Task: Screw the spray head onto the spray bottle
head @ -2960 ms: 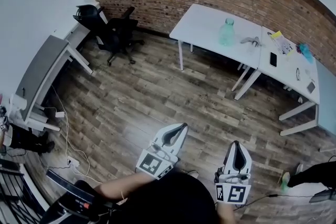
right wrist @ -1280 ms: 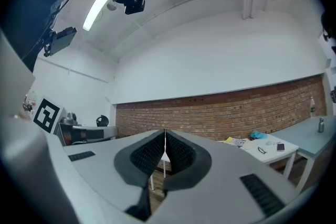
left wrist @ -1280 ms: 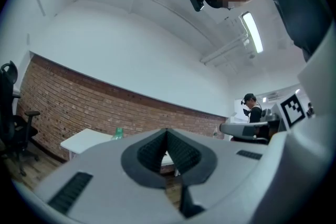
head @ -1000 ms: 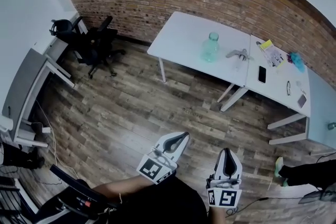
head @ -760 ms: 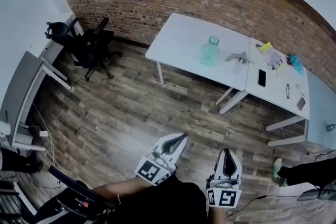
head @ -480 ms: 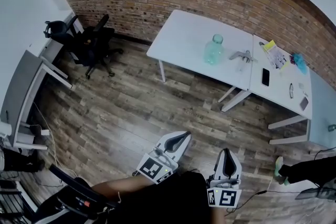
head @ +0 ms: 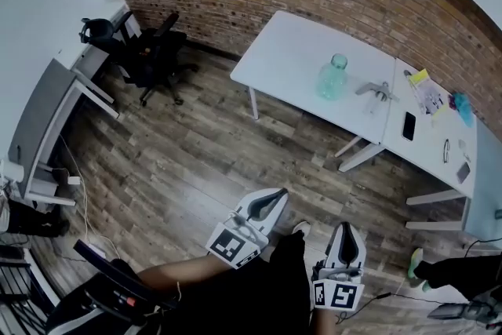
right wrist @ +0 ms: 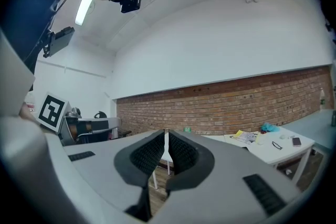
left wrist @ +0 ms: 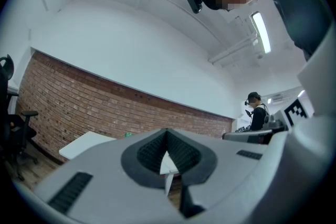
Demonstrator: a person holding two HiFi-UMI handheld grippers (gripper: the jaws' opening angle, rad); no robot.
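A clear green spray bottle (head: 332,78) stands on a white table (head: 290,43) across the room, by the brick wall. The grey spray head (head: 378,91) lies on the table just right of it. Both grippers are far from the table, low in the head view above the wooden floor. My left gripper (head: 276,196) is shut and empty; its tips (left wrist: 167,134) meet in its own view. My right gripper (head: 347,230) is shut and empty too, with its tips (right wrist: 166,135) closed. The bottle's top (right wrist: 187,129) peeks just above the right gripper's jaws.
A second white table (head: 451,137) adjoins on the right, carrying a phone (head: 409,125), yellow paper (head: 420,77) and small items. A black office chair (head: 157,55) stands by the wall at left, next to a grey desk (head: 47,118). Cables (head: 78,184) lie on the floor at left.
The table, bottle and chair have shifted right and slightly down in the head view. Both grippers stay shut, low in the frame, the right one a little lower.
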